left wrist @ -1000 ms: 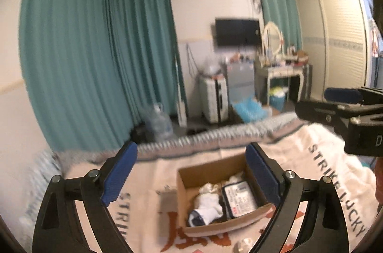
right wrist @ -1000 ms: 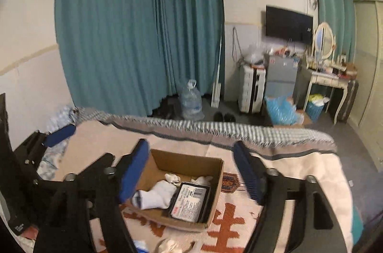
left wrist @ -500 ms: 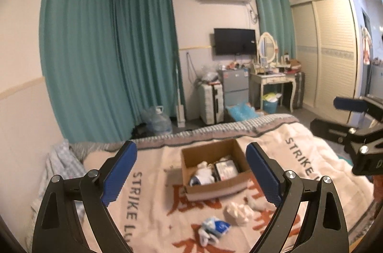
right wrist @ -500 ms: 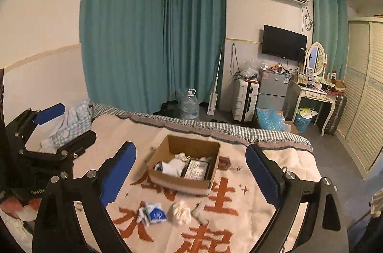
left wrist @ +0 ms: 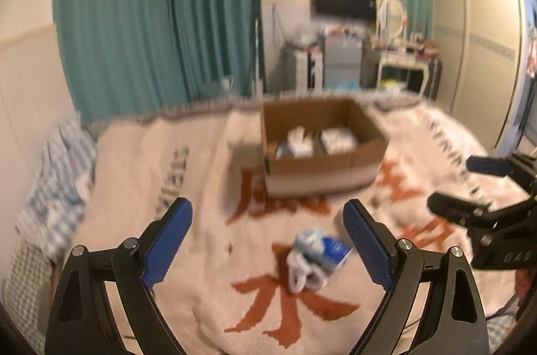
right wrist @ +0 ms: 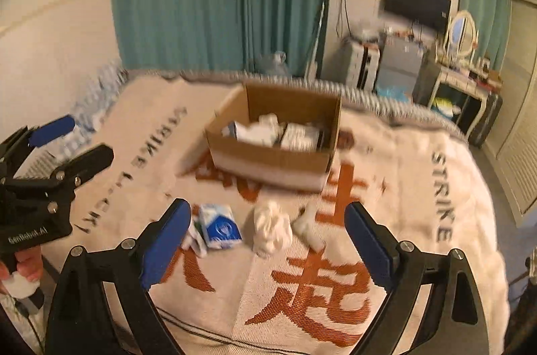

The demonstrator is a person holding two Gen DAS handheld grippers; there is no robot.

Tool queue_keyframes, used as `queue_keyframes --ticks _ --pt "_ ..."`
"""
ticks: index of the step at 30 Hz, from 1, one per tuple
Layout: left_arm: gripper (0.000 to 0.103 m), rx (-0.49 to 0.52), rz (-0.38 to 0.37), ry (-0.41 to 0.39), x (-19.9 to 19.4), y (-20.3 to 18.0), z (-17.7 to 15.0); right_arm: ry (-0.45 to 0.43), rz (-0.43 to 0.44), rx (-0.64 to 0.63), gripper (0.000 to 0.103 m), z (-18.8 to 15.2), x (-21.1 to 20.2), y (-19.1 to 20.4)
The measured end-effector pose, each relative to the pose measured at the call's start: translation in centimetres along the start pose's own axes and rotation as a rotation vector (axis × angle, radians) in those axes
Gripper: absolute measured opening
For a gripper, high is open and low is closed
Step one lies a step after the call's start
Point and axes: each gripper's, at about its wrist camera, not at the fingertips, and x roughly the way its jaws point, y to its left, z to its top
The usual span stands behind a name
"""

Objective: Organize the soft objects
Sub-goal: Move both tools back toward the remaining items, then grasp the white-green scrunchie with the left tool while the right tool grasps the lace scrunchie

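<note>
A cardboard box (left wrist: 322, 153) (right wrist: 275, 137) sits on the bed and holds white socks and a packet. In front of it lie a blue-and-white tissue pack (right wrist: 220, 225) (left wrist: 330, 249) with a white sock (left wrist: 302, 271) beside it, a crumpled white cloth (right wrist: 272, 229) and a small white sock (right wrist: 308, 225). My left gripper (left wrist: 268, 242) is open and empty, above the tissue pack. My right gripper (right wrist: 268, 242) is open and empty, above the cloth. Each gripper also shows in the other's view, the right (left wrist: 483, 187) and the left (right wrist: 63, 137).
The bed is covered by a cream blanket (right wrist: 419, 204) with orange characters and "STRIKE LUCKY" lettering. A checked blue cloth (left wrist: 57, 173) lies at the bed's left edge. Beyond the bed are teal curtains, a suitcase, a dressing table (right wrist: 463, 86) and a wardrobe (left wrist: 486, 36).
Both grippers have dropped lower and tilted down toward the bed. The loose items in front of the box now lie close beneath the open jaws.
</note>
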Motion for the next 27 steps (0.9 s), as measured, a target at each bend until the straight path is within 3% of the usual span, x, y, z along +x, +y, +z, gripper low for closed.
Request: queue_keyframes --ticks 3,7,11,16,18,21,23,27 --pt "0.081 -0.003 -0.021 0.089 3.5 -0.4 -2.4 0.035 0.002 0.023 0.093 -1.1 3.8 -0.4" --pt "0.081 0.012 -0.053 0.183 7.1 -1.4 -5.7 0.096 0.015 0.047 0.089 -2.6 8.1 -0.8" --pt "0.08 -0.02 -0.105 0.26 9.9 -1.8 -8.3 0.156 0.053 0.078 0.074 -3.6 11.9 -1.4" --pt "0.079 -0.024 -0.128 0.314 11.9 -2.7 -9.1 0.208 0.054 0.101 0.066 -4.6 15.7 -1.7" --pt "0.069 -0.008 -0.126 0.319 12.5 -3.2 -9.3 0.231 0.045 0.11 0.047 -4.9 16.7 -1.9" --pt "0.063 -0.01 -0.134 0.333 13.5 -3.2 -9.4 0.227 0.024 0.117 0.033 -5.4 17.2 -2.0" --pt "0.046 -0.013 -0.17 0.329 13.5 -3.3 -9.3 0.211 0.014 0.117 0.023 -5.4 16.9 -2.0" --pt "0.037 0.006 -0.168 0.319 12.9 -3.3 -9.1 0.191 0.022 0.124 0.018 -5.2 16.1 -2.1"
